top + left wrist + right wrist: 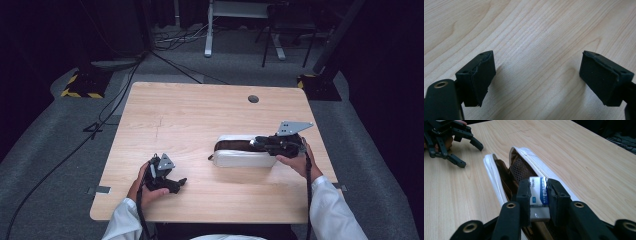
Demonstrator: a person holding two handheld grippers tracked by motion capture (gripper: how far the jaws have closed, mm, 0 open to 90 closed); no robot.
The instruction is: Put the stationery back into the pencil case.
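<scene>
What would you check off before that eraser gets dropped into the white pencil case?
1. Eraser held between the pads of the right hand-held gripper: ok.
2. Pencil case unzipped, brown lining showing: ok.
3. Eraser over the opening, not the table: ok.
4. Case lying flat on the table: ok.
5. Left hand-held gripper steadying the case: not ok; it rests open on the table, apart from the case.
6. Room inside the case for the eraser: cannot tell; the bottom is hidden.
</scene>
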